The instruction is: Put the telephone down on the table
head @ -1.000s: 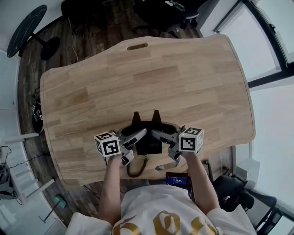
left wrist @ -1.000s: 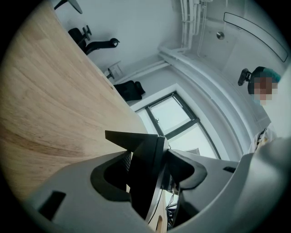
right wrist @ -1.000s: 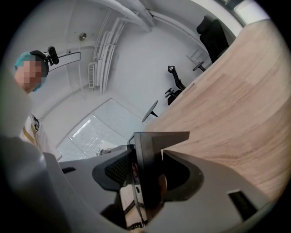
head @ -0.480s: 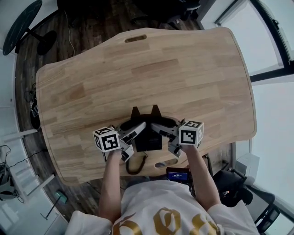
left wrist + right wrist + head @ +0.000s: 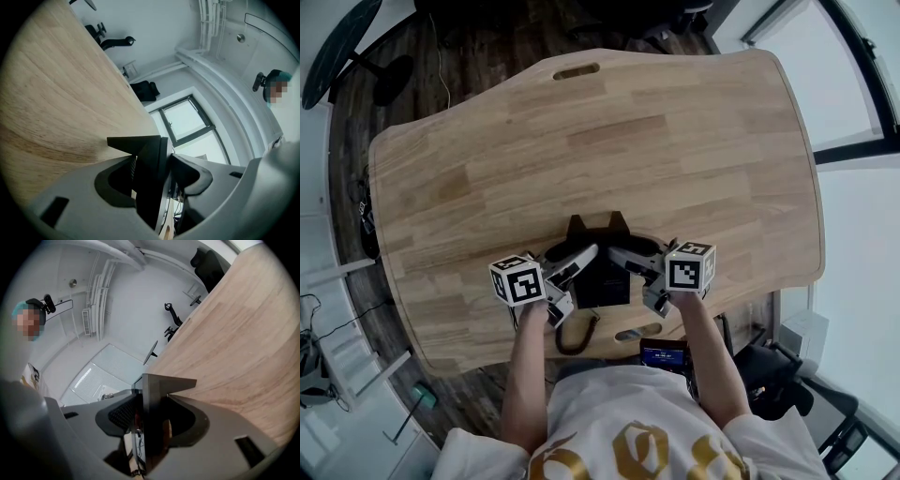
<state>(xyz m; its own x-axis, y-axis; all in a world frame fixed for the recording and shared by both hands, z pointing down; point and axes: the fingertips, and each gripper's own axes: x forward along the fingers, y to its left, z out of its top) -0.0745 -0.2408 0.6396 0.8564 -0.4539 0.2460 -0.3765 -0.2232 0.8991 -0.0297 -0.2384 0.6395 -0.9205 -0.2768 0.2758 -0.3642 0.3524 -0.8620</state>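
Bright, even daylight fills the head view — the windows [image 5: 853, 84] along the right edge are blown out white, and the table [image 5: 581, 141] is lit flat with hardly a shadow. Fisheye bend bows its edges. Both gripper views sit inside dark round vignettes, foreground soft and out of focus — a window [image 5: 187, 119] glares pale mid-frame in the left one.

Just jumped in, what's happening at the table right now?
A person holds a black telephone between both grippers: the left gripper clamps its left side, the right gripper its right. It is low over the near edge of the wooden table, cord trailing; touchdown can't be confirmed.
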